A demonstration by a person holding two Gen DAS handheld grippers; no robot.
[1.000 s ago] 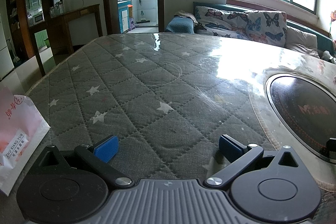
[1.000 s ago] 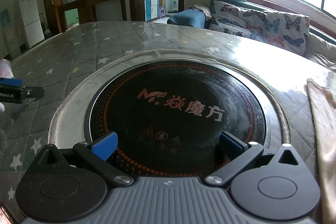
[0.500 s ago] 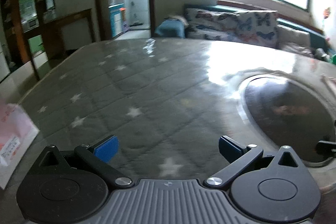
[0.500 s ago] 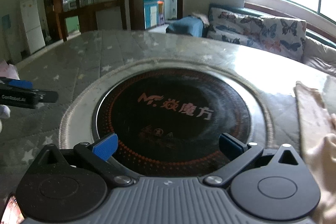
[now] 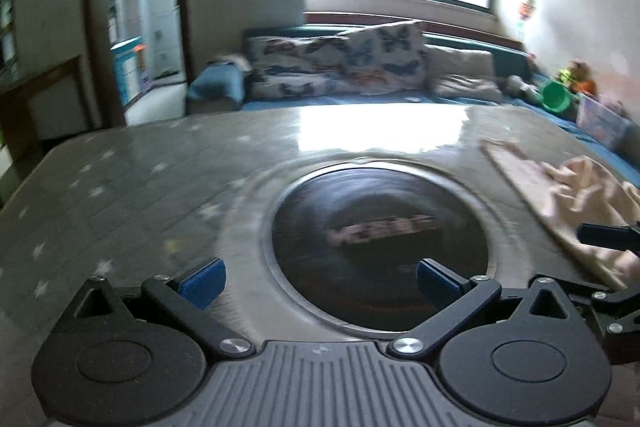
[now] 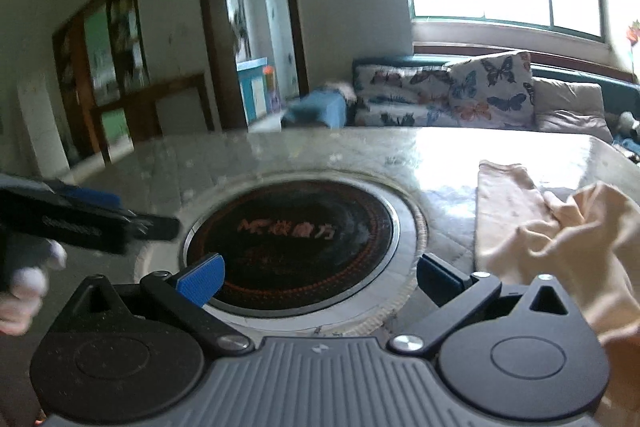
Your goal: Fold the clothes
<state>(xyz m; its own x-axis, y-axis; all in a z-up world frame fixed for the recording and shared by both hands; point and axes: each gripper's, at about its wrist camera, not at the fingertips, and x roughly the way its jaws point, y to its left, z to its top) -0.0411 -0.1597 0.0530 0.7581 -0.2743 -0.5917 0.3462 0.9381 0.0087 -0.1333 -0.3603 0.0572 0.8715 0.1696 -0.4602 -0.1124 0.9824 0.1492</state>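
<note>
A cream-coloured garment (image 6: 548,223) lies crumpled on the right part of the table, one flat section stretching toward the far edge; in the left wrist view the garment (image 5: 568,195) shows at the right. My left gripper (image 5: 320,277) is open over the black round hob (image 5: 380,239), nothing between its blue pads. My right gripper (image 6: 320,277) is open too, above the hob's (image 6: 292,235) near rim, the garment just right of its right finger. The left gripper's body (image 6: 80,223) crosses the right wrist view at the left, a gloved hand (image 6: 24,287) holding it.
The table (image 5: 120,195) carries a grey quilted star-pattern cover under a glossy sheet. A sofa with butterfly cushions (image 6: 460,95) runs behind the far edge. A doorway (image 6: 256,39) and dark wood shelving (image 6: 108,67) stand at the back left. Toys and a green cup (image 5: 556,95) sit far right.
Both grippers have swung to the right: the left now faces the hob instead of the quilted cover, and the cream garment has come well into both views. Both stay open.
</note>
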